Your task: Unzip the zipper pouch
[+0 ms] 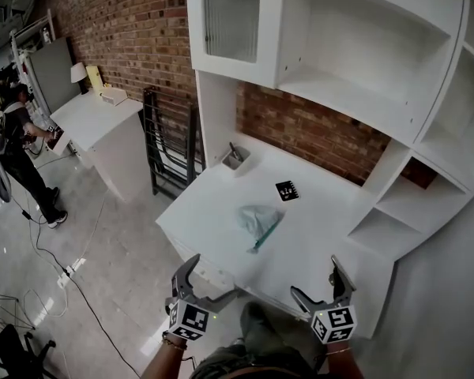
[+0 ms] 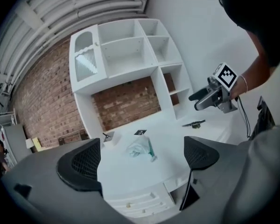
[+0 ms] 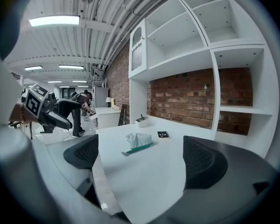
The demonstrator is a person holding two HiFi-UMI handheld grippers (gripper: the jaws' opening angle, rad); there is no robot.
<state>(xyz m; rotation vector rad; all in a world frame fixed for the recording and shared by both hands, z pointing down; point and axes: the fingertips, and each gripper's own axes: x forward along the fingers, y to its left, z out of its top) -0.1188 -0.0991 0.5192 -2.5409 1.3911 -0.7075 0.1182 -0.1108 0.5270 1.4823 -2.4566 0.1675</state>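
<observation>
A crumpled clear pouch with a green zipper edge lies in the middle of the white desk; it also shows as the pouch and the pouch in the gripper views. My left gripper hangs open off the desk's near edge, left of my lap. My right gripper is open too, at the near right edge. Both are well short of the pouch and hold nothing. Each gripper sees the other: the right one and the left one.
A small black marker card lies behind the pouch. A white pen tray sits at the desk's back left. White shelves rise over the desk against a brick wall. A person stands far left by another table.
</observation>
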